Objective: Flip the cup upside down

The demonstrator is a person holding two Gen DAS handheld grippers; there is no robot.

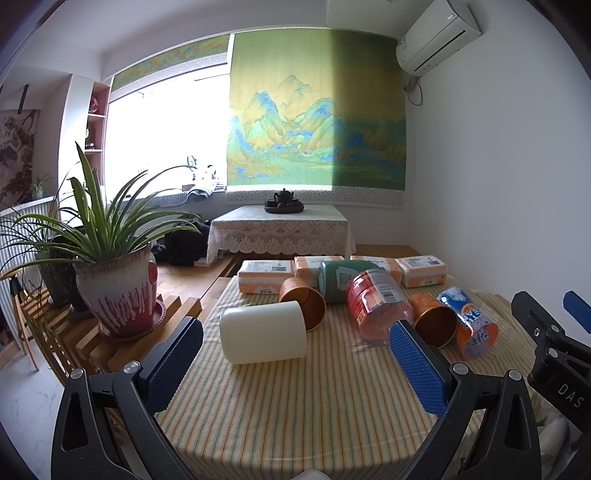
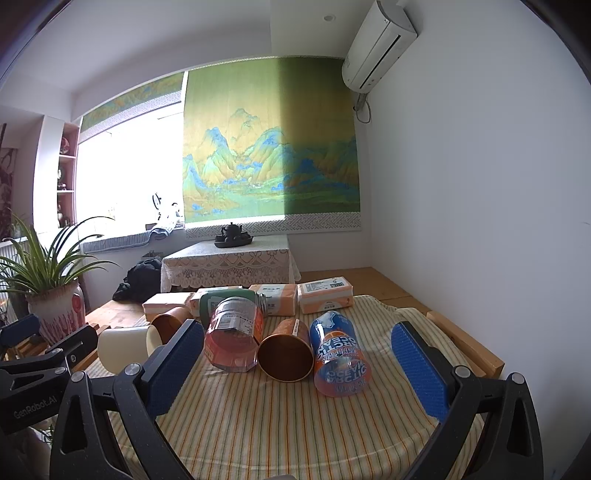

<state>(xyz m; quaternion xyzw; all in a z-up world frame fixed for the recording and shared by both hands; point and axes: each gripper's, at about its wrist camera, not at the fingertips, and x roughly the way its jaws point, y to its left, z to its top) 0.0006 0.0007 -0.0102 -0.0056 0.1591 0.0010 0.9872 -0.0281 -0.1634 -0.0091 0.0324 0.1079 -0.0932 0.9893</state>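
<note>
- My left tool [image 1: 295,343] has its blue pads wide apart and grips nothing; it hovers over the near part of the tabletop [image 1: 295,406].
- My right tool [image 2: 297,354] is likewise spread, with nothing between its pads, and shows at the right edge of the left view.
- The tabletop wears a striped cloth in yellow, orange and green, a little rumpled at its right side.
- Straight ahead of the left tool, between the lines of its fingers, lies a white cup [image 1: 264,332] on its side, apart from both pads.
- Just behind the white cup lies a copper cup [image 1: 303,302], also on its side, mouth toward me.
- Ahead of the right tool I see a clear pink jar [image 2: 232,341], a second copper cup [image 2: 286,350] and a blue-and-orange cup [image 2: 338,356], all lying down in a row, close together; I cannot tell whether they touch.
- The pink jar lies just beside the right tool's left finger.
- Behind them a green bottle [image 2: 225,301] lies flat, with a row of tissue packs [image 2: 325,295] along the far edge.
- To the left stands a potted plant [image 1: 118,295] on a slatted wooden stand.
- Further off is a low table with a lace cloth [image 1: 279,229] carrying a dark tea set [image 1: 283,203].
- Behind it hangs a landscape blind [image 1: 314,125] beside a bright window, and an air conditioner [image 1: 437,35] sits high on the right wall.
</note>
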